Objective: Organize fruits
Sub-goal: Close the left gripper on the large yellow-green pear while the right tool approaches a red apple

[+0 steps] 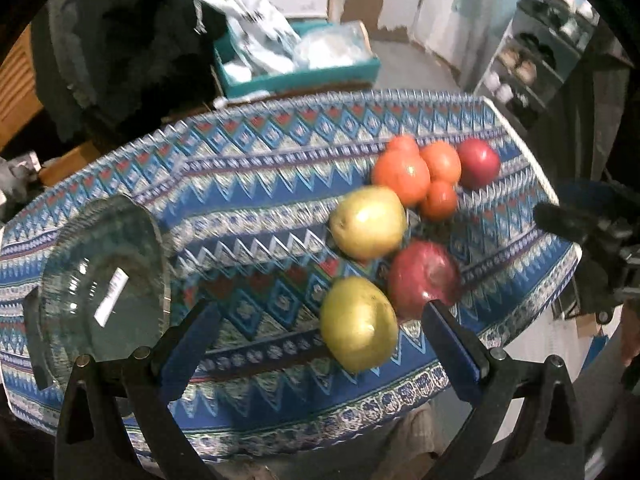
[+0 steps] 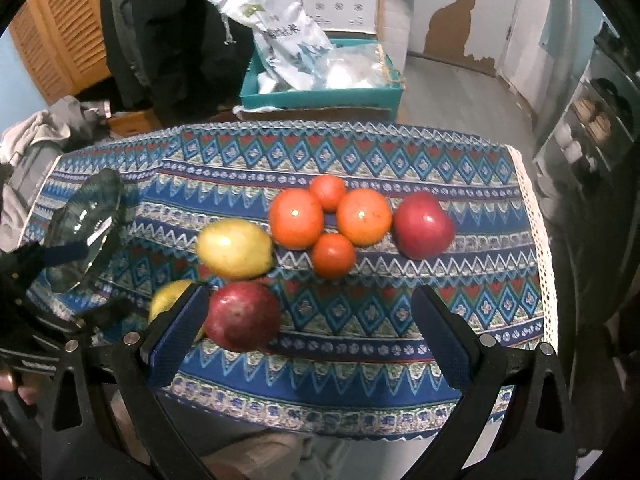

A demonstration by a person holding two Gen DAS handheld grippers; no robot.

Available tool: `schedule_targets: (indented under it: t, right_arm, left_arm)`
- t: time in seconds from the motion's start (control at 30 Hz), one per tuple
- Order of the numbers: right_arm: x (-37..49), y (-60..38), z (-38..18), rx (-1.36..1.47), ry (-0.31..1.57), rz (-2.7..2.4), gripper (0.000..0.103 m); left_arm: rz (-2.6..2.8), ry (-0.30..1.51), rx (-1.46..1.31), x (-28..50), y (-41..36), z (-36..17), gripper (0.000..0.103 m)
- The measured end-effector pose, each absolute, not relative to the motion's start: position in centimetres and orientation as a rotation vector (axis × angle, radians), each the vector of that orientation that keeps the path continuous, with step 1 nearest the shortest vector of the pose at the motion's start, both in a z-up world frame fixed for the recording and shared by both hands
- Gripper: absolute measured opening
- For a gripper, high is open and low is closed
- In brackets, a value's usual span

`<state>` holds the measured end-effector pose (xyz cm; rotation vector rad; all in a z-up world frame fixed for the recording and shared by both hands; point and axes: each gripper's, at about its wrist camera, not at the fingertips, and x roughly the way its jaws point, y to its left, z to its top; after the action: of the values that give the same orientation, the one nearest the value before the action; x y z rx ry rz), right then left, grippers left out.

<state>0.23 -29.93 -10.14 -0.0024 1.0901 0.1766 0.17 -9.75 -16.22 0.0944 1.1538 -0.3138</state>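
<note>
With both tools held over the near edge of the table, my left gripper [image 1: 320, 340] is spread wide with nothing in it, and the near yellow apple [image 1: 359, 324] sits on the cloth between its fingers, closer to the right one. My right gripper [image 2: 310, 334] is just as wide and also empty; the near red apple [image 2: 243, 316] lies between its fingers, just beside the left pad. Further out: second yellow apple [image 2: 235, 248], then a tight cluster of two large oranges [image 2: 296, 218] [image 2: 364, 216] and two small ones [image 2: 328, 192] [image 2: 333, 255], touching each other. Second red apple [image 2: 424, 224] is just right of the cluster. All fruit rests on the blue patterned tablecloth [image 2: 360, 312]. Clear glass bowl [image 1: 108, 284] is at the table's left end, well apart from the fruit. Teal box [image 2: 320, 98] with bags sits beyond the far edge.
</note>
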Motion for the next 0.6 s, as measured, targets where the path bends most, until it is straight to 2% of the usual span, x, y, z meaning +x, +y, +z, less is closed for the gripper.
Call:
schedule_targets:
  t: [0.3,0.4,0.6]
  right_arm:
    - [0.5,-31.5,-11.3,0.071,1.141,0.168,0.100]
    - [0.6,-31.2,-11.4,0.063,1.143,0.175,0.100]
    - [0.9,-30.6,-11.7,0.054,1.154,0.191,0.100]
  left_arm:
    - [-0.316,1.221,0.186,0.5,-12.1,-20.1,0.102]
    - [-0.325,1.244,0.212,0.6,-12.4,-21.2,0.094]
    - [-0.360,1.272,0.216,0.8,-13.1,-22.9,0.092]
